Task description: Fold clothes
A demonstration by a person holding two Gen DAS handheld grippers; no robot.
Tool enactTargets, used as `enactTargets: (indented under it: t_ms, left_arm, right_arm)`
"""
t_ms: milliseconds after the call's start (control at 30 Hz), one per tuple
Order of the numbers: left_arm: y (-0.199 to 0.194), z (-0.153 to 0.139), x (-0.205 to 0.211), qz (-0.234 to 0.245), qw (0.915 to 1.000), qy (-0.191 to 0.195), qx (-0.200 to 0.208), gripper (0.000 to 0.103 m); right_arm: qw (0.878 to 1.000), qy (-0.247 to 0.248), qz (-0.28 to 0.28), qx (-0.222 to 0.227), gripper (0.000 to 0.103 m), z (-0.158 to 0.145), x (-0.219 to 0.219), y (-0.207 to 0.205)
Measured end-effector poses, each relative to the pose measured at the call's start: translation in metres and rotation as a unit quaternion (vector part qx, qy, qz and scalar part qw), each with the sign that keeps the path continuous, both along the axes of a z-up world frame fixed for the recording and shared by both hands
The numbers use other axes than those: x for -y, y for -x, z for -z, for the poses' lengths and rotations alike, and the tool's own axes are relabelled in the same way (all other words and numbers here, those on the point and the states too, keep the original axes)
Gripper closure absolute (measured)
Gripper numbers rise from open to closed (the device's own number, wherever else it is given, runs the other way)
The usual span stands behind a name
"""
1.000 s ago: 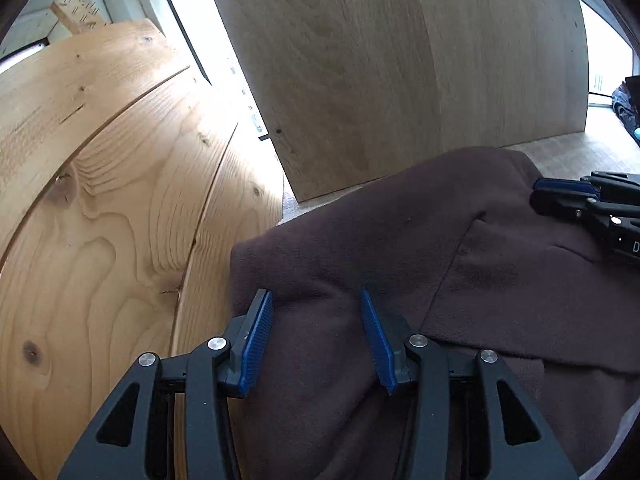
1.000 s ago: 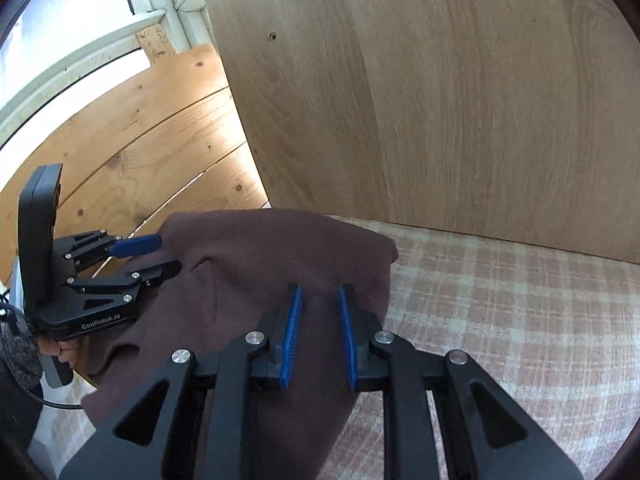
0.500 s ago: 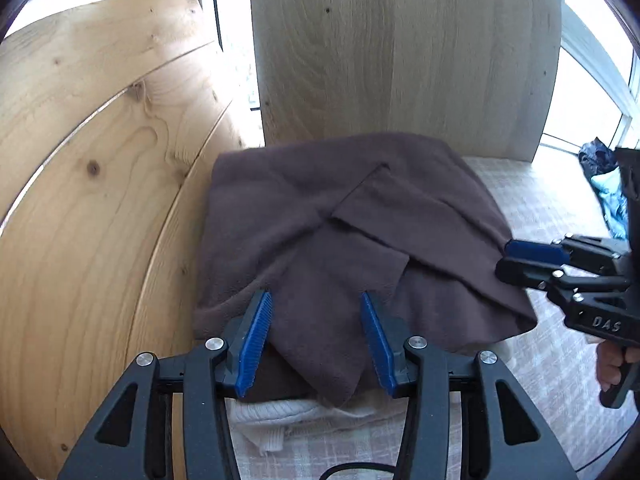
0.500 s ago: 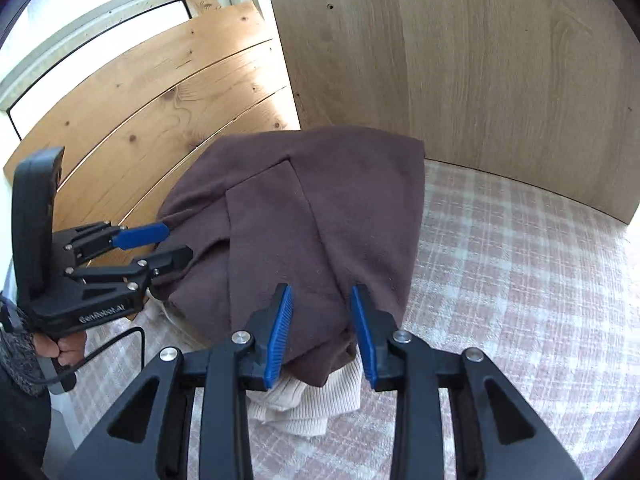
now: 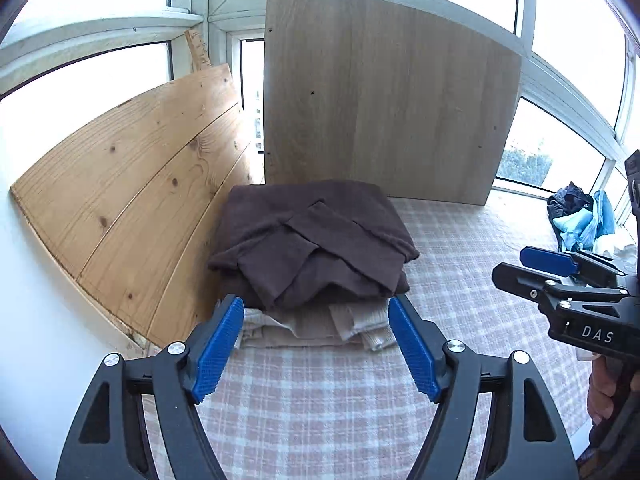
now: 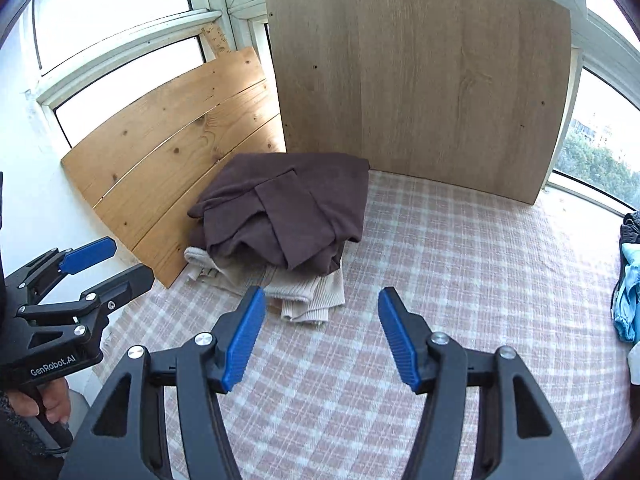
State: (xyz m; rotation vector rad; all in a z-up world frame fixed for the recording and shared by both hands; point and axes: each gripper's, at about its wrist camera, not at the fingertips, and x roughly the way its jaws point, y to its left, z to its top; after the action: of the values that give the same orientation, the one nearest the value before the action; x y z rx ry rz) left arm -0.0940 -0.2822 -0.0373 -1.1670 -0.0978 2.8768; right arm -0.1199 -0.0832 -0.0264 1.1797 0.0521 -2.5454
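- Both grippers have drawn back and up from the brown garment (image 5: 316, 240), which a second ago filled both wrist views and now lies folded well ahead of them; it has been let go.
- The left gripper (image 5: 316, 350) has just been opening its jaws; the blue pads (image 5: 218, 346) stand spread with nothing between them, only the checked cloth (image 5: 460, 300) below.
- The right gripper (image 6: 322, 338) has likewise just been opening; its pads (image 6: 244, 336) are apart and clear of any fabric.
- The brown garment (image 6: 292, 208) sits on top of a folded cream knit (image 6: 308, 292), the pair stacked at the far left corner of the surface, where a pine board (image 5: 132, 200) along the left edge meets an upright oak-look panel (image 5: 384, 100) along the far edge.
- The brown fabric touches the pine board on its left side; the cream knit shows beneath it along the near edge.
- In the left wrist view the right gripper (image 5: 516, 264) hangs at the right edge, fingers of a hand (image 5: 608, 392) wrapped round its handle.
- In the right wrist view the left gripper (image 6: 112, 262) shows at the left edge, held by a hand (image 6: 44, 404) in a dark sleeve.
- A heap of blue and dark clothes (image 5: 580, 216) lies at the far right edge of the surface, well apart from the stack.
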Motion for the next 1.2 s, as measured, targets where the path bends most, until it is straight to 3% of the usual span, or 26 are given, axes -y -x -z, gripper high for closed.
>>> enactTargets:
  t_ms: [200,400,667,933,1200]
  left_arm:
    - [-0.051,-0.010,-0.030,-0.013,0.9990,0.043,0.003,0.027]
    - [-0.095,-0.015,-0.048,-0.047,0.9983,0.035,0.008,0.027]
    - [-0.140,-0.015,-0.072,-0.096,0.9951,0.022,0.015,0.026]
    - [-0.170,-0.013,-0.096,-0.119,0.9924,0.017,0.026,0.024]
    - [-0.176,-0.016,-0.111,-0.131,0.9909,0.022,0.024,0.024]
  right_arm:
    - [1.000,-0.009,-0.017,-0.002,0.045,-0.005,-0.009,-0.048]
    - [0.999,-0.030,-0.025,-0.035,0.045,-0.024,-0.025,-0.087]
    - [0.998,-0.023,-0.043,-0.033,0.045,-0.028,-0.055,-0.120]
    - [0.997,-0.021,-0.068,-0.029,0.045,-0.023,-0.074,-0.140]
    - [0.997,-0.014,-0.068,-0.034,0.045,-0.026,-0.089,-0.141]
